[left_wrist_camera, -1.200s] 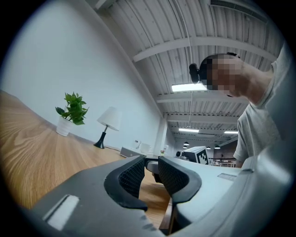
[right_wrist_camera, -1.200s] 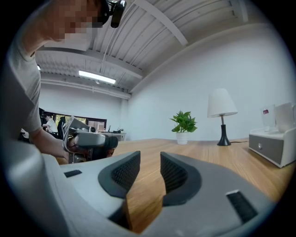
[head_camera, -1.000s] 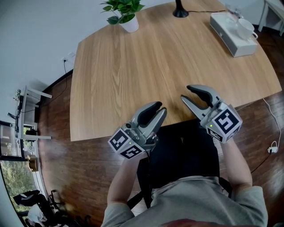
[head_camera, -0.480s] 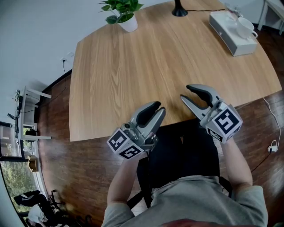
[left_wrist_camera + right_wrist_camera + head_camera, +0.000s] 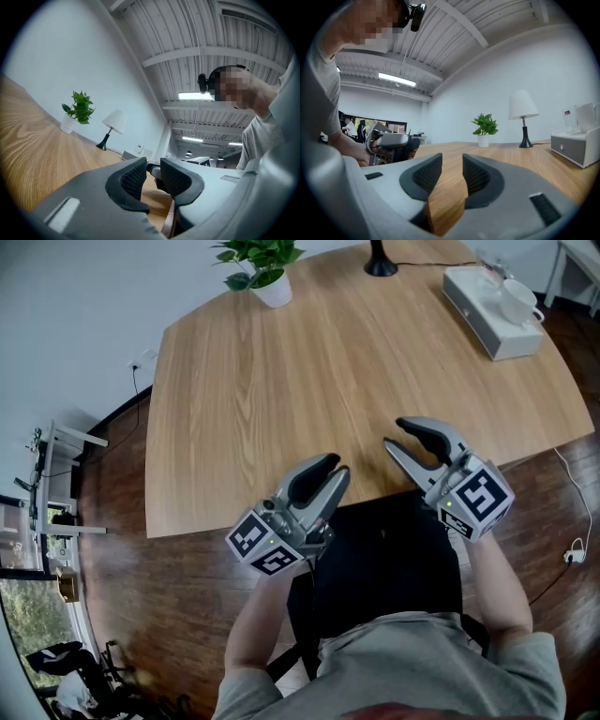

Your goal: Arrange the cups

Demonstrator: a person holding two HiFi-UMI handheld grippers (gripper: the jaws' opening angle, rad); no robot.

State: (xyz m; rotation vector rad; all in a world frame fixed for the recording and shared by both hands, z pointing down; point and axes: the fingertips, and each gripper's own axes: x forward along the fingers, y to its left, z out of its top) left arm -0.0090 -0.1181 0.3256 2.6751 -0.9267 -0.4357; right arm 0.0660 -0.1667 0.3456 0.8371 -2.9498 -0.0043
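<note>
A white cup (image 5: 518, 298) rests on a white box (image 5: 487, 315) at the table's far right corner, and something clear stands beside it. In the right gripper view the box (image 5: 574, 146) shows at the right edge with the cup (image 5: 587, 117) on top. Both grippers hover over the near edge of the wooden table (image 5: 281, 399), far from the cup. My left gripper (image 5: 337, 468) has a narrow gap between its jaws and holds nothing (image 5: 153, 171). My right gripper (image 5: 394, 434) stands open wider, also with nothing in it (image 5: 447, 171).
A potted plant (image 5: 262, 268) stands at the table's far left and a black lamp base (image 5: 380, 263) at the far middle. A cable runs from the lamp towards the box. Dark wooden floor surrounds the table. The person's lap lies below the grippers.
</note>
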